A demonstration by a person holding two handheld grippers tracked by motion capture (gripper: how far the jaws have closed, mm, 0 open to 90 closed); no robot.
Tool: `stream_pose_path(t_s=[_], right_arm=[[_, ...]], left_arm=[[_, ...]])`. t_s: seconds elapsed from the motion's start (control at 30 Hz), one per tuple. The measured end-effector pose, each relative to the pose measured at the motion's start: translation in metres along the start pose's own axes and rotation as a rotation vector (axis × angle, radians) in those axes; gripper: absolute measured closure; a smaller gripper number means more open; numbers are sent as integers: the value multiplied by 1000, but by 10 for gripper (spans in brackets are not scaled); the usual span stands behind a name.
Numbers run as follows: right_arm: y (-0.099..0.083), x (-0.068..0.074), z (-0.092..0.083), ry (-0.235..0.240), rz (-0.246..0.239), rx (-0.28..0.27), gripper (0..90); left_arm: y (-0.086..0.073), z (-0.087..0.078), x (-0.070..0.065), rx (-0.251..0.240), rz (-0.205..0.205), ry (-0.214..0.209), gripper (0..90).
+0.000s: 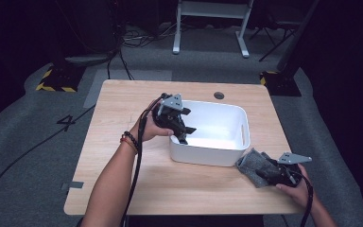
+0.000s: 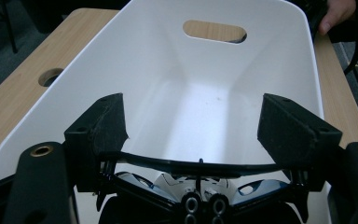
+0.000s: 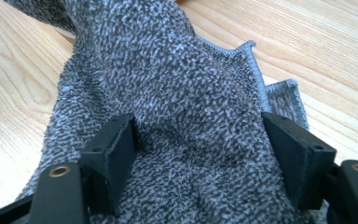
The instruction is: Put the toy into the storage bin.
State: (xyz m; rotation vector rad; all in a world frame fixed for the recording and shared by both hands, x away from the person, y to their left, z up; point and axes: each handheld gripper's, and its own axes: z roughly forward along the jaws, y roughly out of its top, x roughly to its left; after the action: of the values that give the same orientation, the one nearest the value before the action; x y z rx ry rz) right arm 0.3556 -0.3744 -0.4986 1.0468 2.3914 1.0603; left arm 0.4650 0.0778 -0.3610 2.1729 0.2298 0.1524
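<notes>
High view: starting at the left, the person's left forearm comes up from the bottom edge toward about 1 o'clock, a dark bead bracelet (image 1: 130, 140) at the wrist, and the left hand (image 1: 147, 128) holds the left claw (image 1: 185, 134) over the 9 o'clock rim of a white bin (image 1: 227, 156). The claw tips dip past that rim into the bin, pointing toward 4 o'clock, with the grey three-cornered plate on top. The bin sits right of the middle of the wooden counter (image 1: 123, 189), its slotted handle on the 3 o'clock wall. A round hole (image 1: 219, 95) in the counter lies at the bin's 12 o'clock, just beyond the far rim.

In the left gripper view the left claw (image 2: 193, 128) stands wide with nothing between its pads (image 2: 108, 122), and beyond it lie the bare white floor of the bin (image 2: 200, 100) and the handle slot on the far wall at 12 o'clock.

Farther right in the high view, at the bin's 5 o'clock corner, a grey cloth (image 1: 254, 165) lies crumpled on the counter, just beside the bin wall. The right claw (image 1: 264, 174) rests on it, held by the right hand (image 1: 297, 187) coming in from 5 o'clock.

In the right gripper view the right claw (image 3: 200, 144) is spread wide with the speckled cloth (image 3: 168, 74) bunched up between its pads (image 3: 114, 149); the fabric fills the gap and meets both pads, so the claw has the cloth in its grip on the counter (image 3: 335, 51).
</notes>
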Motion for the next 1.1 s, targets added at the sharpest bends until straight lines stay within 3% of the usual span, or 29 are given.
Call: stream_pose_path(t_s=[0.53, 0.93, 1.03, 1.1], right_arm=[[0, 0, 0, 2, 1, -3, 283], [0, 0, 0, 3, 2, -3, 283], [0, 0, 0, 3, 2, -3, 283], [-1, 0, 0, 3, 2, -3, 283]], left_arm=[[-15, 10, 2, 4, -45, -43, 243], [-17, 15, 0, 64, -79, -49, 237], [-16, 19, -3, 102, -66, -63, 234], [-14, 16, -4, 66, -70, -55, 243]])
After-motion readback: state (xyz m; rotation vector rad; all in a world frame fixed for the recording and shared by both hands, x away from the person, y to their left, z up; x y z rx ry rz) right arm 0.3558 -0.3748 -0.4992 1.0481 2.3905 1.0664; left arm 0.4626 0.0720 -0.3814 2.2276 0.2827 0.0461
